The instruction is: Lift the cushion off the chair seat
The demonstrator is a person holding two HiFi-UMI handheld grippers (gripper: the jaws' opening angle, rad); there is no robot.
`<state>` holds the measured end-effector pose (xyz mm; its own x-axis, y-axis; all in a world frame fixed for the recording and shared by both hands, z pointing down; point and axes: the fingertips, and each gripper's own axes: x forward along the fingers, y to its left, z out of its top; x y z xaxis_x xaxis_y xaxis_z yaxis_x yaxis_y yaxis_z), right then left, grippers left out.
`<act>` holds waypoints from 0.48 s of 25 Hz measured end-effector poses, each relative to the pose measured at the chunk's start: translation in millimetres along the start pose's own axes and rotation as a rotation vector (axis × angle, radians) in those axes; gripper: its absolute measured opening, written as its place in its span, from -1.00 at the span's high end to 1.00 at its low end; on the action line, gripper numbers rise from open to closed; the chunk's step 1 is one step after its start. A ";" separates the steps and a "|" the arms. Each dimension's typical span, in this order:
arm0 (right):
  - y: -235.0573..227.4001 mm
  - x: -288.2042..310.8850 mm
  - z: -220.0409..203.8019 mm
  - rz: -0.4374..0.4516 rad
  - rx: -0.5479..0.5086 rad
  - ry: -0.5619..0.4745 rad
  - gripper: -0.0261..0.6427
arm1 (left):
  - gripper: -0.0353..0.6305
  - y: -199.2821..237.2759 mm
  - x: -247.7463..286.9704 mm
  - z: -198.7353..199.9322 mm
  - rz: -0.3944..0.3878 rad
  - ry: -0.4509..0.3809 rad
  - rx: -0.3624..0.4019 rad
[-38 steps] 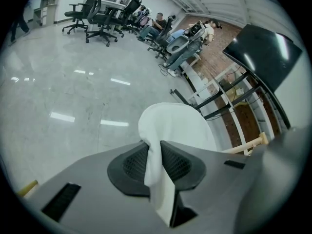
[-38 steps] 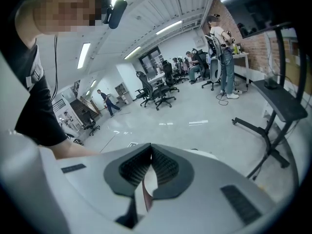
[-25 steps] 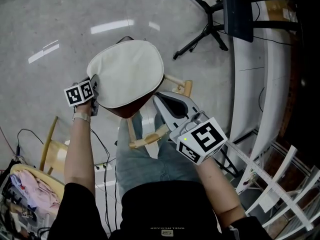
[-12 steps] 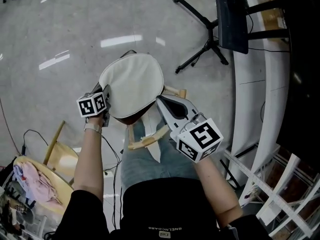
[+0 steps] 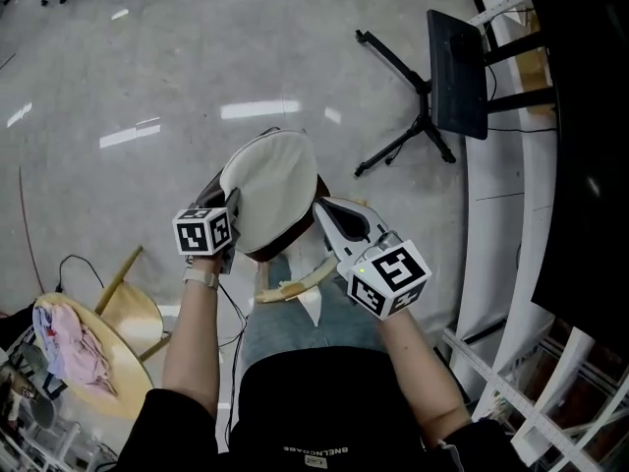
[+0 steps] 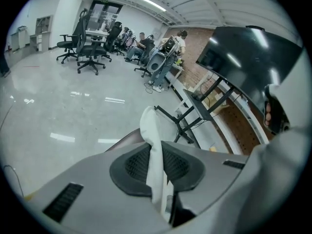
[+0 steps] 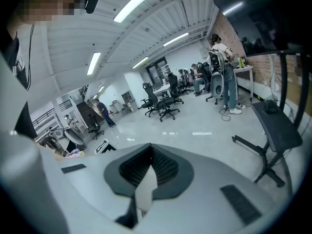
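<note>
Pinching the left edge of the cushion [image 5: 270, 187], the left gripper [image 5: 224, 200] has its jaws pressed onto the white fabric, which runs up between the dark pads in the left gripper view. The right gripper [image 5: 322, 209] is at the cushion's right edge, and its own view shows its jaws closed on a thin sliver of the same white material. Between the two grippers the cushion is held up in front of the person, tilted, with its pale top facing the head camera and a dark brown underside showing along the lower rim. A curved wooden chair rail [image 5: 292, 284] shows below, apart from the cushion. A black stand [image 5: 423, 101] is on the grey floor [image 5: 118, 77] to the right.
</note>
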<state>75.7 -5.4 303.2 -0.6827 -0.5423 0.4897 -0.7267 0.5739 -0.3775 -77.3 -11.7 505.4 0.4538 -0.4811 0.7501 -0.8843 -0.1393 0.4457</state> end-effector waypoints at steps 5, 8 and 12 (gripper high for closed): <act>5.9 -6.9 15.1 0.028 -0.024 -0.019 0.91 | 0.74 -17.3 -30.9 16.6 0.017 -0.037 0.008; 14.9 -9.0 18.8 0.052 -0.036 -0.026 0.91 | 0.74 -25.8 -51.9 25.7 0.036 -0.068 0.026; 30.9 -9.0 23.9 0.089 -0.062 -0.039 0.91 | 0.74 -33.0 -83.1 35.9 0.063 -0.114 0.045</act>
<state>57.6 2.5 268.3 -0.7479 -0.5098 0.4251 -0.6575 0.6573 -0.3684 -89.8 1.7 410.8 0.3841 -0.5847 0.7146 -0.9158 -0.1431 0.3752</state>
